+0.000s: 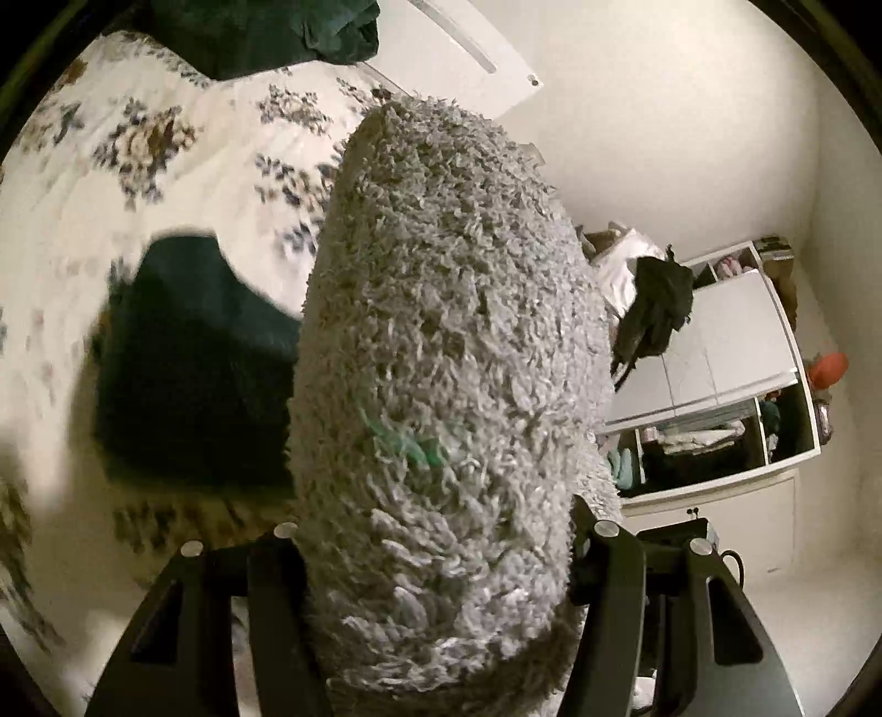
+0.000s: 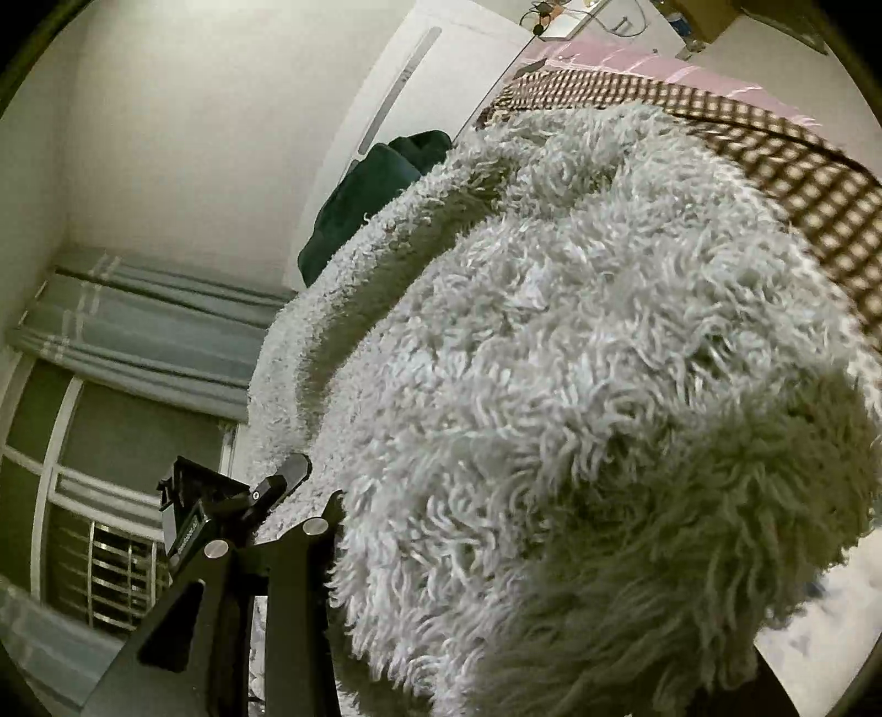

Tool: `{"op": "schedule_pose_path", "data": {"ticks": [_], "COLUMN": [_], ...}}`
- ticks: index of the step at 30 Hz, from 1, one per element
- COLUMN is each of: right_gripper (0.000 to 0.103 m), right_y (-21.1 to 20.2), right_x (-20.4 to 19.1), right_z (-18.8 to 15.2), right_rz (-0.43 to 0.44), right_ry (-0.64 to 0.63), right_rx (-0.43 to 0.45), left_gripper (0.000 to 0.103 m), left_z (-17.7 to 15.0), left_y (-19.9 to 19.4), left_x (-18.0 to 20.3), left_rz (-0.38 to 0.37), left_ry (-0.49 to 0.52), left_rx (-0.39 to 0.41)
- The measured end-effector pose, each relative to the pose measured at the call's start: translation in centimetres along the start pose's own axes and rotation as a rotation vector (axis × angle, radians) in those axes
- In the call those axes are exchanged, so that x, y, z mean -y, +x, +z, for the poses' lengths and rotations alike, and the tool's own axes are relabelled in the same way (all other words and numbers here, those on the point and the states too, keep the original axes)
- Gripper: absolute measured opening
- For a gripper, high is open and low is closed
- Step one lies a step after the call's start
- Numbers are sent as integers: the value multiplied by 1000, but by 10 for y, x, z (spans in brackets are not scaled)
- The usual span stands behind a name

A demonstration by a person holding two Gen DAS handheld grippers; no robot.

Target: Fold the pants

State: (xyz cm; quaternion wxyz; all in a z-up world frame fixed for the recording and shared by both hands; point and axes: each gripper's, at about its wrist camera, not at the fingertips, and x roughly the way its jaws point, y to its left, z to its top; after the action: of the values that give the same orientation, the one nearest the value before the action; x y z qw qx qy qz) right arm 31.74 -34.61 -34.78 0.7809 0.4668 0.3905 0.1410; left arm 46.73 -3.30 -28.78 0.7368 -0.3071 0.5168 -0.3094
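Note:
The shaggy grey fleece pants (image 1: 446, 353) fill the middle of the left wrist view, held up off the floral bed cover (image 1: 182, 165). My left gripper (image 1: 441, 557) is shut on the pants, which bulge between its two black fingers. In the right wrist view the same grey pants (image 2: 579, 386) cover most of the frame. My right gripper (image 2: 496, 551) is shut on the pants; only its left finger (image 2: 292, 557) shows, the other is hidden under the fleece. The left gripper also shows in the right wrist view (image 2: 231, 496), at the pants' lower left edge.
Dark green folded garments lie on the bed (image 1: 193, 358) and at its far end (image 1: 264, 33). A white wardrobe with open shelves (image 1: 716, 386) stands to the right. A checked blanket (image 2: 772, 154), curtains and a window (image 2: 110, 386) show in the right wrist view.

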Motion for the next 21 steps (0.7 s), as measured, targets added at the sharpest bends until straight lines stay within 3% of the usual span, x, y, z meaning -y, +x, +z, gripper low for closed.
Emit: {"op": "schedule_pose_path", "data": {"ticks": [5,6,14,19,21], "right_gripper": [41,41,43,64,85], "right_y": [70,102,194,200,200], "right_x": [4,-4,16,17,17], "right_z": [30,45,69,67,77], "right_rz": [-20,-28,-155,-248,-289], "right_ry": [27,37,70,25,-2], "right_rx": [-2,-6,-118,-181,-182], "left_gripper": [56,56,59,68,75], "left_z": [63,69,79,61,58], "left_y": [19,25,56,47,41], "left_x": [-47,-55,-131,-137,-130], "left_rz": [36,43,126,157,206], "left_ry": [-6,-14,-163,-180,-157], "left_rx": [-25,-33,-136,-141,-136]}}
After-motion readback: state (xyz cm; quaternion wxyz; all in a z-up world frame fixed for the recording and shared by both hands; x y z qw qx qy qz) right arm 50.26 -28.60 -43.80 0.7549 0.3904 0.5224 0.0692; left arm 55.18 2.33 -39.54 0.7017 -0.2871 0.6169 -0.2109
